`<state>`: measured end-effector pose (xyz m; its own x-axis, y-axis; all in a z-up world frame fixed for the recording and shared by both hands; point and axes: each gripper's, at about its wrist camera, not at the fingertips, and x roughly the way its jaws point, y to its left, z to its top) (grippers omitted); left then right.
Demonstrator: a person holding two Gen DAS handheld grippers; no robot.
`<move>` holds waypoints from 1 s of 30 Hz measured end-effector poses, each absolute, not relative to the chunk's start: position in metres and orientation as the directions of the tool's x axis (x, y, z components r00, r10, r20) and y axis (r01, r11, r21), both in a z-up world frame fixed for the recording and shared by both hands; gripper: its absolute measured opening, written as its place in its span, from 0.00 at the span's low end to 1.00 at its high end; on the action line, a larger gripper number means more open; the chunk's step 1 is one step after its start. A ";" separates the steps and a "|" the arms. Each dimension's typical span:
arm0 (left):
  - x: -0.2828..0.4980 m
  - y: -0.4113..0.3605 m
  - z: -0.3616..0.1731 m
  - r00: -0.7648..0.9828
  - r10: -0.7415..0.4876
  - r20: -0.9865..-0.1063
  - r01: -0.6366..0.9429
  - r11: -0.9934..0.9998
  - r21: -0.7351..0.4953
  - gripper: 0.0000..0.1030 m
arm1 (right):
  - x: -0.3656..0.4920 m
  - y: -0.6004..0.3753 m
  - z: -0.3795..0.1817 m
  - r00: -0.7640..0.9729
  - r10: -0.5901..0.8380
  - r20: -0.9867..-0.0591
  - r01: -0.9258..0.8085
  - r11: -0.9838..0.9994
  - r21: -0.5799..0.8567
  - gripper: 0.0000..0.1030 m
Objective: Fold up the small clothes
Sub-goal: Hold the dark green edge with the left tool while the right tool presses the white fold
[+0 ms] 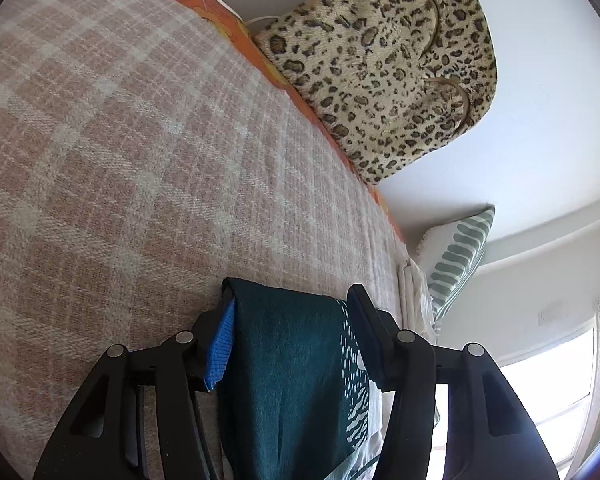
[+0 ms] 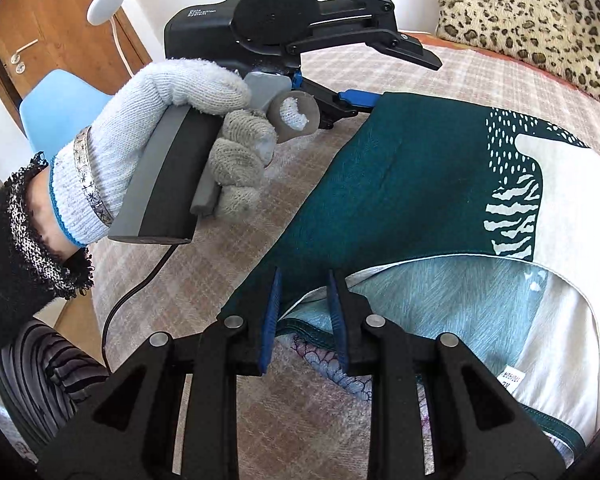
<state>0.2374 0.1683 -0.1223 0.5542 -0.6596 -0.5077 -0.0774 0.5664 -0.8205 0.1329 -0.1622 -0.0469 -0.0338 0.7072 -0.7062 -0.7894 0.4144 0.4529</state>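
A teal and cream garment point(image 2: 380, 184) with a zebra print lies on the plaid blanket point(image 2: 220, 264), its pale blue inside point(image 2: 440, 300) showing at the near edge. My right gripper point(image 2: 304, 276) is low over that near hem. Its blue pads point(image 2: 270, 320) stand a little apart with the hem between them, not pressing. A gloved hand point(image 2: 160, 140) holds my left gripper point(image 2: 408, 82) at the garment's far corner. Its lower finger is at the cloth edge and its upper finger is clear above. In the left wrist view the teal cloth point(image 1: 292, 360) fills the gap of the left gripper point(image 1: 292, 292).
A leopard-print cushion point(image 1: 384, 68) leans on the wall behind the bed, with a leaf-print pillow point(image 1: 456, 264) and folded white cloth point(image 1: 414, 300) further along. A purple-patterned cloth point(image 2: 332, 364) peeks out under the garment. A blue chair point(image 2: 56, 100) and wooden door point(image 2: 52, 20) stand beside the bed.
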 end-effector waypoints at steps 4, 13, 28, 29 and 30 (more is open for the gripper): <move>0.240 0.175 -0.123 0.568 -0.650 -0.505 -0.092 0.560 -0.824 0.51 | 0.132 -0.162 -0.048 -0.041 0.711 -0.702 -0.785 0.411 0.462 0.24; 0.227 0.184 -0.103 0.569 -0.575 -0.587 -0.072 0.677 -0.733 0.51 | 0.144 -0.179 -0.045 -0.103 0.743 -0.661 -0.731 0.394 0.557 0.24; 0.227 0.175 -0.118 0.520 -0.592 -0.615 -0.064 0.691 -0.720 0.52 | 0.232 -0.388 -0.044 0.086 0.786 -0.613 -0.372 0.596 0.712 0.52; 0.228 0.174 -0.118 0.518 -0.595 -0.614 -0.061 0.691 -0.721 0.52 | 0.236 -0.395 -0.050 0.075 0.786 -0.614 -0.352 0.597 0.721 0.52; 0.228 0.175 -0.119 0.519 -0.598 -0.611 -0.060 0.687 -0.724 0.52 | 0.239 -0.400 -0.056 0.062 0.787 -0.614 -0.334 0.596 0.730 0.52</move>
